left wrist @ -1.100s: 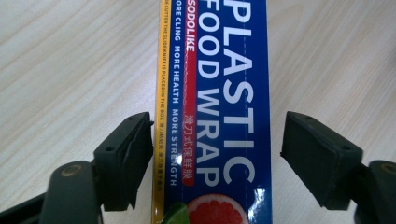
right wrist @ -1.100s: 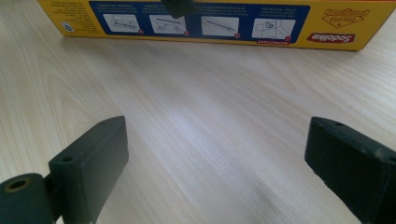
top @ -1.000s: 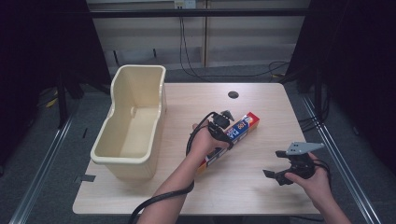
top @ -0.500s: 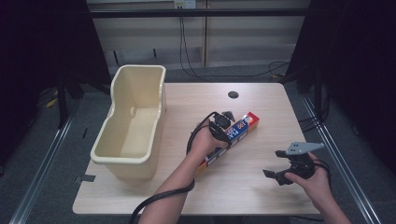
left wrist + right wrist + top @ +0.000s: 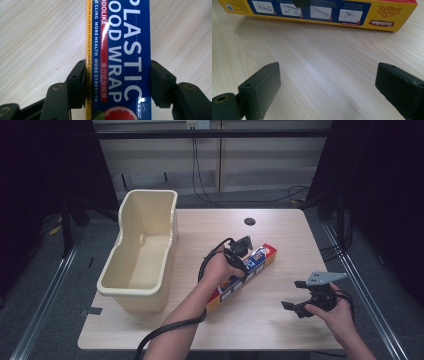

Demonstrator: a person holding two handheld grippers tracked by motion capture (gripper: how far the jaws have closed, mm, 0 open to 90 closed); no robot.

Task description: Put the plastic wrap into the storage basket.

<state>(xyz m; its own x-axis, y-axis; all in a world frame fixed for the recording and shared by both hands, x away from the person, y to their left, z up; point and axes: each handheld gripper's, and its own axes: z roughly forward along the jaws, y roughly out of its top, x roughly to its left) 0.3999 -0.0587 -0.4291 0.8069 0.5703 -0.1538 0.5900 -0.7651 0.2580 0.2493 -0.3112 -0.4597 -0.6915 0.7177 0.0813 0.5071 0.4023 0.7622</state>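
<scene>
The long blue-and-yellow cardboard plastic-wrap box (image 5: pixel 245 275) lies mid-desk (image 5: pixel 280 330), clamped across its width by the left gripper (image 5: pixel 117 82). Right gripper (image 5: pixel 306 296) is held apart, empty. An off-centre hold risks tilting and slippage.

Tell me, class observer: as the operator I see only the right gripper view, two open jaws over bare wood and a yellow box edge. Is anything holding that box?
Observer: Yes. The left gripper has its jaws closed on the plastic wrap box.
Operator: What does its top say?
Observer: "PLASTIC FOOD WRAP", white on blue.
Operator: Anything else on the table?
Observer: A cream bin at the table's left side, away from the right gripper.
</scene>
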